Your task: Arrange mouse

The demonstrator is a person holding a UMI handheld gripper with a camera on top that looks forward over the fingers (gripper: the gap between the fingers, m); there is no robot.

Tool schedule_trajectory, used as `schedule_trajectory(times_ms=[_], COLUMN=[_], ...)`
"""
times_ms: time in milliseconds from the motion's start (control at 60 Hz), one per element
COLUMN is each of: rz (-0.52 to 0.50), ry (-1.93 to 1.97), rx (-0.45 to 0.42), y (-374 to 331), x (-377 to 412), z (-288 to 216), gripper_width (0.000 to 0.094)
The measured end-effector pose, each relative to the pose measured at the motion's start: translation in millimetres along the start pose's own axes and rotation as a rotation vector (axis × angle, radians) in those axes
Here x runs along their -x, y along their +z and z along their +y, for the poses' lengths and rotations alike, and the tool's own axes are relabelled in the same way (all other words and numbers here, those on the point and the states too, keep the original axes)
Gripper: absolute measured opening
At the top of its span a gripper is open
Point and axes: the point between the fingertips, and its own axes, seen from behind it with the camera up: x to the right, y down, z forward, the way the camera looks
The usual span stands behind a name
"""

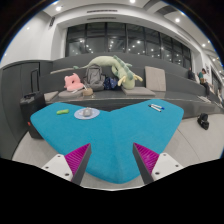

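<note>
A small grey mouse (87, 113) lies on a teal mat (110, 135) that covers the table top, well beyond my fingers and a little left of them. My gripper (112, 160) is open and empty, with nothing between the two magenta pads (77, 160). The fingers hover over the near part of the teal mat. A small green item (61, 112) lies left of the mouse. A small pale blue item (156, 105) lies on the mat at the far right.
Behind the table stands a grey sofa (30, 80) with a pink plush toy (72, 82), a long green plush toy (115, 68) and a cardboard box (152, 77). A dark chair (30, 101) stands at the left. Windows fill the back wall.
</note>
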Motion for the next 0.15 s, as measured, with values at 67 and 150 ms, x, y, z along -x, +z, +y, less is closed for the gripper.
schedule_trajectory(times_ms=[67, 150], rz=[0.022, 0.046], ry=[-0.017, -0.023], rx=[-0.023, -0.037], y=[-4, -7], x=[-6, -13], z=[-4, -8], gripper_width=[0.085, 0.0853])
